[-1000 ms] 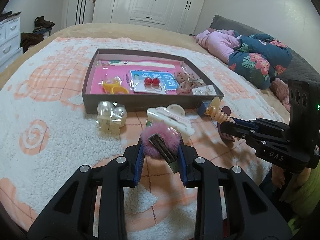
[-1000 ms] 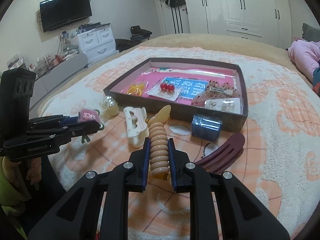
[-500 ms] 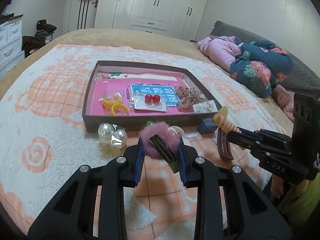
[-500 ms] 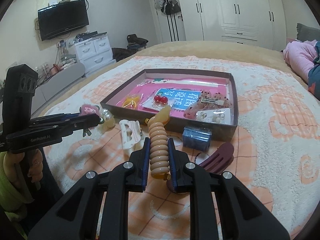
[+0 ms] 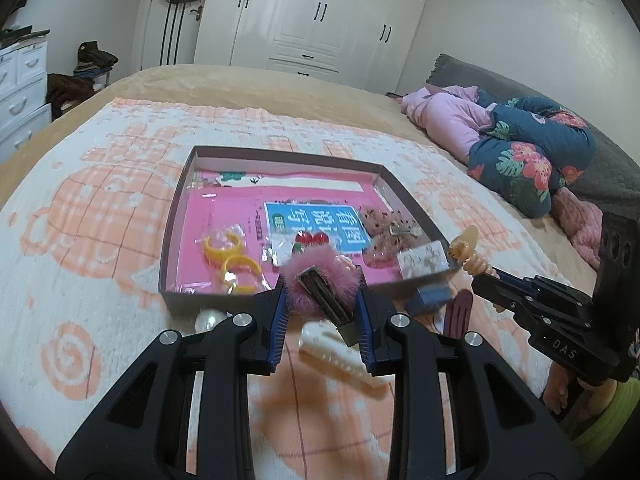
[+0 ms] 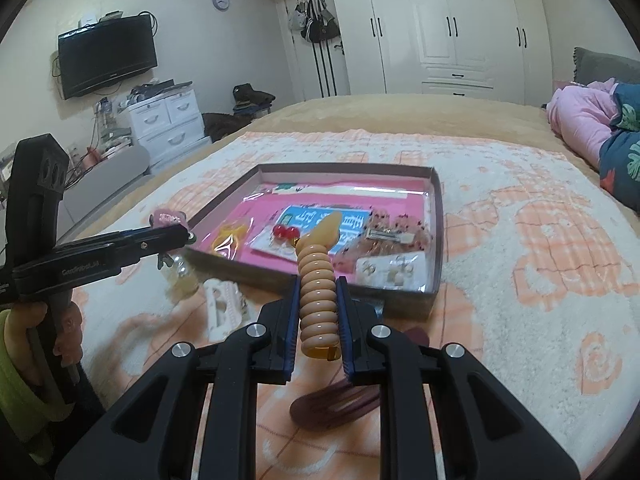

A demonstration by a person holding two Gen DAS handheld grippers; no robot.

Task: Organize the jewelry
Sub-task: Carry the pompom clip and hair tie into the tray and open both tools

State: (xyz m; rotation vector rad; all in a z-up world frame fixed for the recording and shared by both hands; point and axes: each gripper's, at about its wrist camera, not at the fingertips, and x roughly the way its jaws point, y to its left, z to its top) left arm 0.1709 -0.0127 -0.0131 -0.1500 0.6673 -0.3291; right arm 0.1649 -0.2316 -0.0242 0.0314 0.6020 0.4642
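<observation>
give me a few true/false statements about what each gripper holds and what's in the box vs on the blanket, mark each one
1. The left gripper is shut on a pink fluffy hair clip. True.
2. The right gripper has open jaws with nothing in them. False: it is shut on a ribbed beige hair clip.
3. The yellow rings lie inside the box. True.
4. The white claw clip lies inside the box. False: it lies on the blanket, in front of the box.
5. The dark red clip is on the blanket, outside the box. True.
</observation>
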